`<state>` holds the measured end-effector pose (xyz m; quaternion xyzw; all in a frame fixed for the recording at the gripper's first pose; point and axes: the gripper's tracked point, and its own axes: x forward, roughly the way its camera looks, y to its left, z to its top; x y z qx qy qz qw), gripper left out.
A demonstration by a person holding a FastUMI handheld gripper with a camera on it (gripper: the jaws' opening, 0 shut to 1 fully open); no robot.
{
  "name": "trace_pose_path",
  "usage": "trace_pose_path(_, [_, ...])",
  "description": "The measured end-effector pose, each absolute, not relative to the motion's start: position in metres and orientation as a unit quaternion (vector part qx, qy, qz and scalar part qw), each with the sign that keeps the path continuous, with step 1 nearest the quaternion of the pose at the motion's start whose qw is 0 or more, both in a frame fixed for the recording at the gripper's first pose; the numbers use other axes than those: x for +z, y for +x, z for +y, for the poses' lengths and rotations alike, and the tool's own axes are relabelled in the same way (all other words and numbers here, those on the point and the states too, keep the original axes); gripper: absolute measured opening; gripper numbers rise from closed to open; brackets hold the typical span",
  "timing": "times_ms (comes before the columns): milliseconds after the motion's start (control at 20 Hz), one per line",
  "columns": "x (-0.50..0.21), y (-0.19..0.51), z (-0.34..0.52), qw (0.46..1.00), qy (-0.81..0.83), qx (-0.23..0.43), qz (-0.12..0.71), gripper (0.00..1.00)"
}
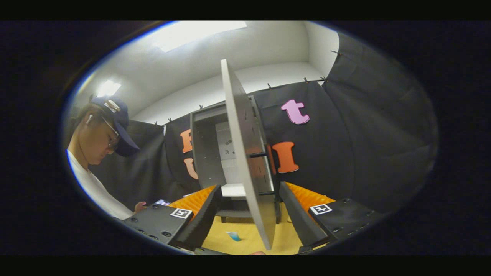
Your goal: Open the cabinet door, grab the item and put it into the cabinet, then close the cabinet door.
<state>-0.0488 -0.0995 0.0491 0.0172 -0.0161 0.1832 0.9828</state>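
Cabinet (215, 153) door (247, 161) open at twelve o'clock; gripper (247, 222) fingers wide, empty. Item (233, 236) on table, six o'clock, not yet grabbed.

The open cabinet door (247, 153), seen nearly edge-on, hides part of the cabinet (207, 149) interior behind it. A small blue item (233, 236) on the yellow tabletop (230, 239) is too small to identify. The gripper (249, 220) finger bases are cut off below.

Yellow surface (245, 235). Grey cabinet (209, 149) standing on it, door (247, 161) swung open. Small blue item (233, 236) lying flat nr door's lower edge.
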Motion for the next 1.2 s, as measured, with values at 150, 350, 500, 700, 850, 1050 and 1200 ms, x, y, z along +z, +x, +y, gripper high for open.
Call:
trace_pose_path(150, [0.032, -0.074, -0.047, 0.985, -0.026, 0.167, -0.024, 0.96])
trace_pose_path(350, [-0.007, -0.069, 0.058, 0.973, -0.016, 0.231, -0.004, 0.96])
trace_pose_path(500, [-0.066, -0.034, 0.092, 0.965, -0.022, 0.255, 0.050, 0.98])
trace_pose_path(700, [-0.174, 0.025, 0.110, 0.954, -0.033, 0.248, 0.163, 0.98])
trace_pose_path(850, [-0.269, 0.085, 0.109, 0.950, -0.052, 0.194, 0.240, 0.98])
trace_pose_path(1050, [-0.369, 0.121, 0.065, 0.947, -0.094, 0.107, 0.288, 0.99])
trace_pose_path(1200, [-0.414, 0.128, 0.061, 0.938, -0.068, 0.105, 0.322, 0.99])
